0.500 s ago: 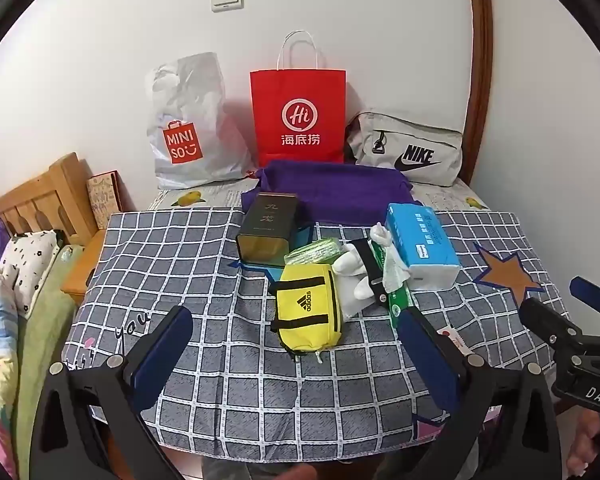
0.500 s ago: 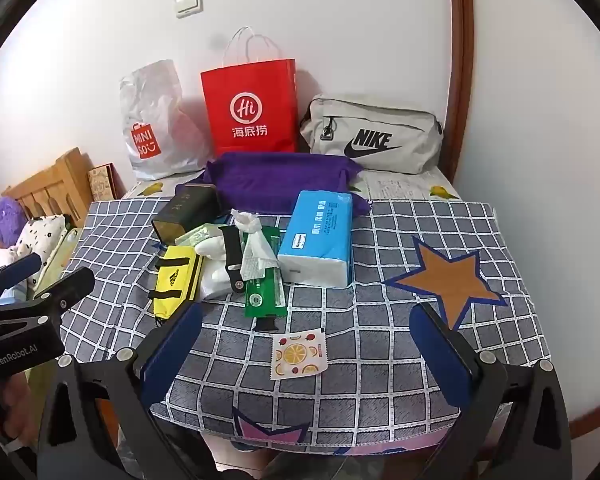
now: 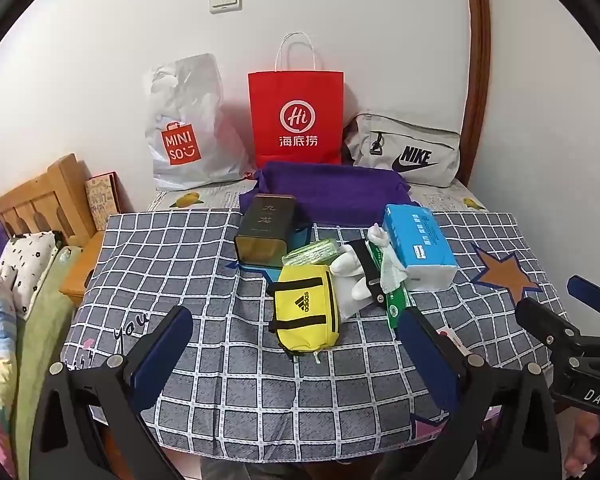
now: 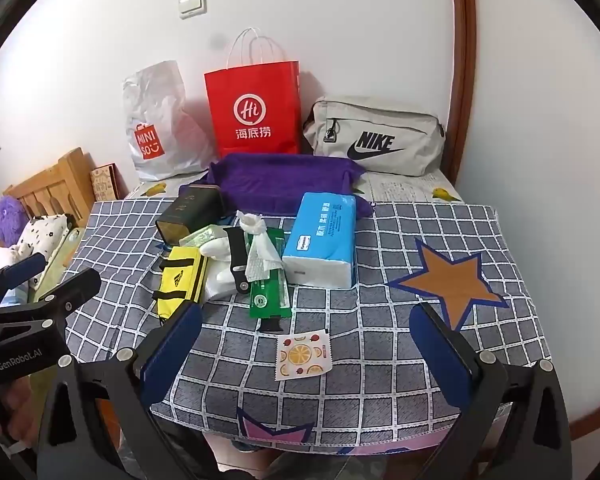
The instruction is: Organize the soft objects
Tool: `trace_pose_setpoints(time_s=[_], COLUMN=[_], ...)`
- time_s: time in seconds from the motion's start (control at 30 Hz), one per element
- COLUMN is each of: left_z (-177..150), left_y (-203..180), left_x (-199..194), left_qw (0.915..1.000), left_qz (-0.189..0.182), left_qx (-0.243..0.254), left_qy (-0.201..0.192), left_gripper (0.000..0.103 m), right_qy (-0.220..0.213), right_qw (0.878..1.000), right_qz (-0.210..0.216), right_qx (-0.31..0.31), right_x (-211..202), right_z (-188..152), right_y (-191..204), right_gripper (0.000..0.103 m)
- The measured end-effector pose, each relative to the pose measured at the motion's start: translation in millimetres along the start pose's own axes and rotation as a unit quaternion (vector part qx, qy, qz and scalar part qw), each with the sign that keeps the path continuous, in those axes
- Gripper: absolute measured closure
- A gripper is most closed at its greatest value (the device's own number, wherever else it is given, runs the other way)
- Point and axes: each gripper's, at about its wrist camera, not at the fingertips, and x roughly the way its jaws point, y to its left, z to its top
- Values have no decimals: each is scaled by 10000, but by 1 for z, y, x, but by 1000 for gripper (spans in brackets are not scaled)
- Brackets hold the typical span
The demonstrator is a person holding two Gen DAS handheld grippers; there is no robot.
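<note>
A yellow Adidas pouch (image 3: 306,312) (image 4: 182,280) lies mid-table on the grey checked cloth (image 3: 160,264). Beside it sit white gloves (image 3: 350,266), a black strap (image 4: 236,258), a green packet (image 4: 270,296), a blue tissue pack (image 3: 418,246) (image 4: 324,238) and a dark tin (image 3: 266,226). A purple fabric bin (image 3: 332,192) (image 4: 284,180) stands behind them. A fruit-print sachet (image 4: 304,354) lies near the front edge. My left gripper (image 3: 296,340) hangs open in front of the pouch, nothing between its fingers. My right gripper (image 4: 306,340) is open above the sachet, apart from it.
Against the wall stand a white Miniso bag (image 3: 184,128), a red paper bag (image 3: 296,116) and a grey Nike bag (image 3: 408,150). A wooden bed frame (image 3: 40,200) with bedding lies left. A wooden door frame (image 3: 478,60) runs up the right.
</note>
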Motion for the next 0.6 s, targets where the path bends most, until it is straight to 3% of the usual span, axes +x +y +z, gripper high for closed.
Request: trace_pose_setpoints(time_s=[0.6], left_z=[0], left_y=[-2], left_x=[-1], left_qw=[10000], left_qz=[63], left_qx=[44], left_qy=[0], left_gripper=[0], right_qy=[13], right_qw=[10000], right_qz=[1], right_qx=[-13], right_x=[0], right_z=[0], right_y=[2], right_gripper=[0])
